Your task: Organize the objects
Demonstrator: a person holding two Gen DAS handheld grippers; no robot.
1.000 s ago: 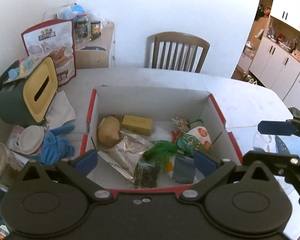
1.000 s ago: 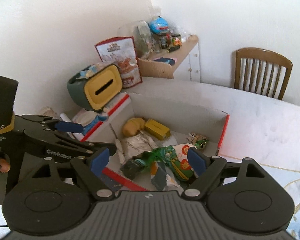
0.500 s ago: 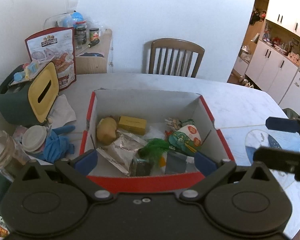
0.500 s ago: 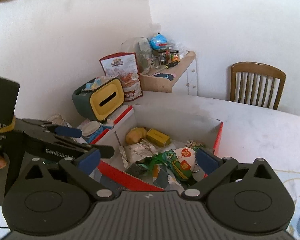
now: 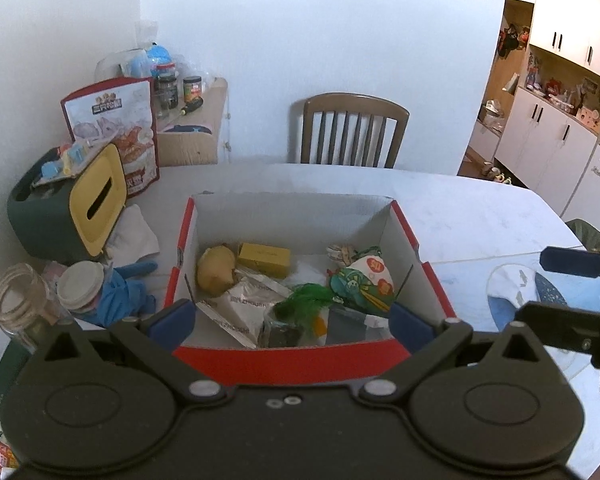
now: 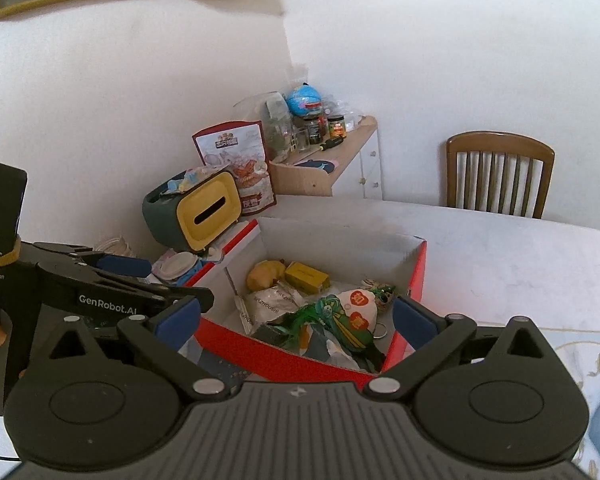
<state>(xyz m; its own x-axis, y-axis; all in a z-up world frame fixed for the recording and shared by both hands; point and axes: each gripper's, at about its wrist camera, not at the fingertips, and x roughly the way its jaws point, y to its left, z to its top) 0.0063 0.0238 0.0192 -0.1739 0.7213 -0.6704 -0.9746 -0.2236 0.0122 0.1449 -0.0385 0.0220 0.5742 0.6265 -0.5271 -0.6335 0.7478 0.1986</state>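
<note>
A red and white cardboard box (image 5: 404, 228) (image 6: 416, 272) stands open on the white table. Inside lie a yellowish lump (image 5: 216, 270), a yellow block (image 5: 265, 258), a silver packet (image 5: 244, 308), a green feathery thing (image 5: 306, 296), a green and white cartoon pouch (image 5: 362, 278) (image 6: 346, 312) and a small keyring toy (image 6: 382, 294). My left gripper (image 5: 290, 320) is open and empty above the box's near wall. My right gripper (image 6: 296, 318) is open and empty, held above the box's near right corner. Each gripper shows at the edge of the other's view.
Left of the box stand a green and yellow tissue holder (image 5: 68, 204), a snack bag (image 5: 114, 132), a blue glove (image 5: 120, 292), a white lid (image 5: 78, 280) and a glass jar (image 5: 16, 308). A wooden chair (image 5: 354, 130) is behind the table. A patterned mat (image 5: 540, 296) lies right.
Both grippers have risen and drawn back from the box, so it looks smaller and lower in both views. Both stay open and empty.
</note>
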